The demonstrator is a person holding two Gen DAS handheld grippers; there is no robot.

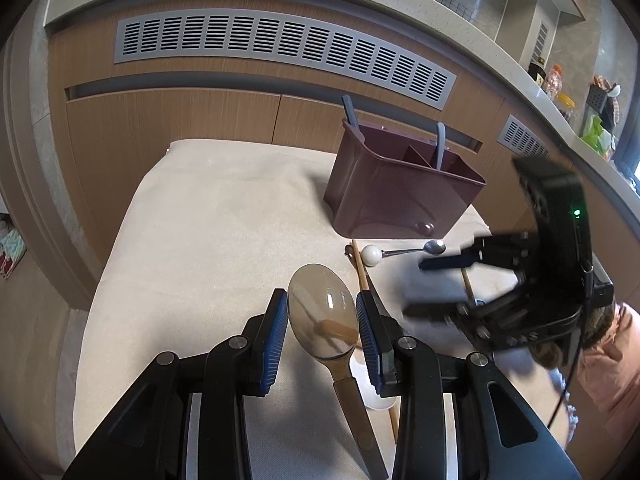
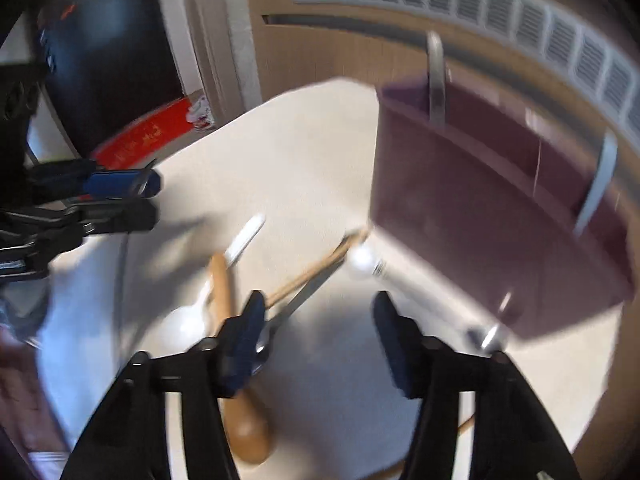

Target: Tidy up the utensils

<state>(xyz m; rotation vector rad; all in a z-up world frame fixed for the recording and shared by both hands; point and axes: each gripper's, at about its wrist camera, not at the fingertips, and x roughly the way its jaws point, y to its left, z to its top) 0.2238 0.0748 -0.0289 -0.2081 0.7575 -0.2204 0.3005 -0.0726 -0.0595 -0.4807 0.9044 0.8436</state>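
Plastic purple holder (image 1: 400, 188) already has two grey handles (image 1: 440, 144) in it. More utensils lie on the cloth surface (image 1: 208, 216). Left gripper (image 1: 322, 322) jaws clamp a clear spoon (image 1: 320, 312); right gripper (image 2: 320, 332) jaws are apart, empty.

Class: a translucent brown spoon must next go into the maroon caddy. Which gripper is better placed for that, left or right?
Left, likely. The left gripper already brackets the translucent brown spoon; the right gripper stands open with nothing between its fingers.
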